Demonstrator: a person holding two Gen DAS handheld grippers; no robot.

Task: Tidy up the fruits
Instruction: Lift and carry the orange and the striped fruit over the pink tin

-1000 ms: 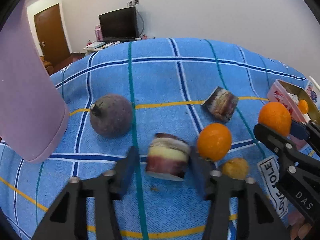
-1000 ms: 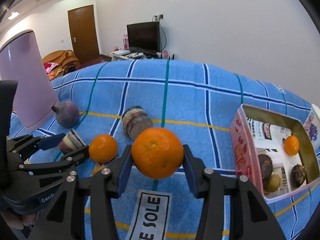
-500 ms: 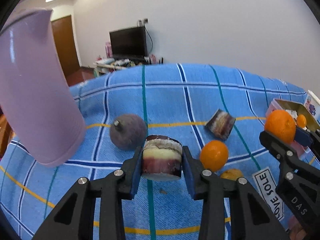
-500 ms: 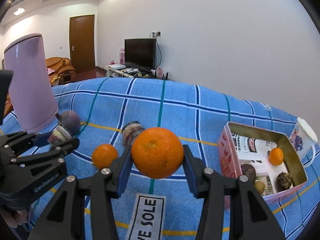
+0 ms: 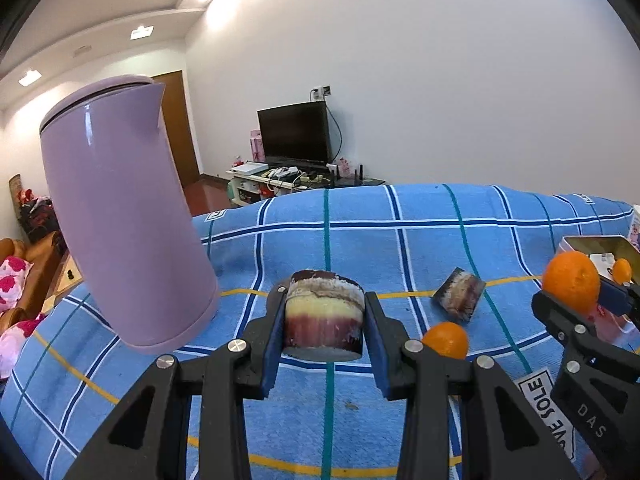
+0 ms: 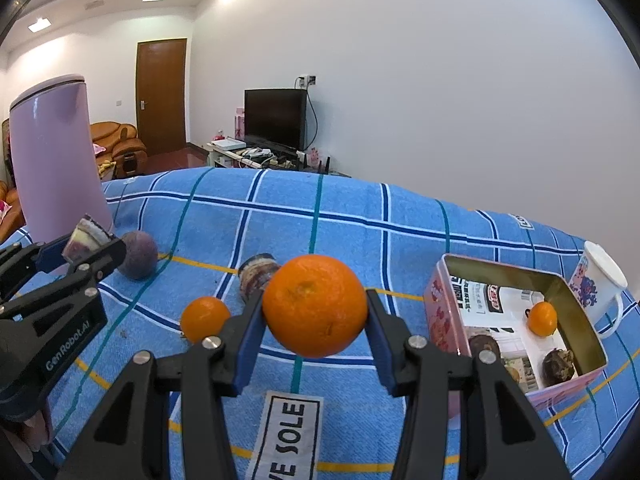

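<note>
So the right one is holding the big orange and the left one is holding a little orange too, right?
Not quite. The right gripper does hold the big orange, but the left gripper has its jaws shut on a purple and cream cut fruit chunk. The left wrist view shows it.

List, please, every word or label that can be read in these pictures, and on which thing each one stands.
"VE SOLE": white label on the blue cloth, start cut off.
"GenRobot.AI": side of the left gripper.
"DAS": side of the right gripper, rest hidden.
Print inside the pink tin and on the mug: too small to read.
</note>
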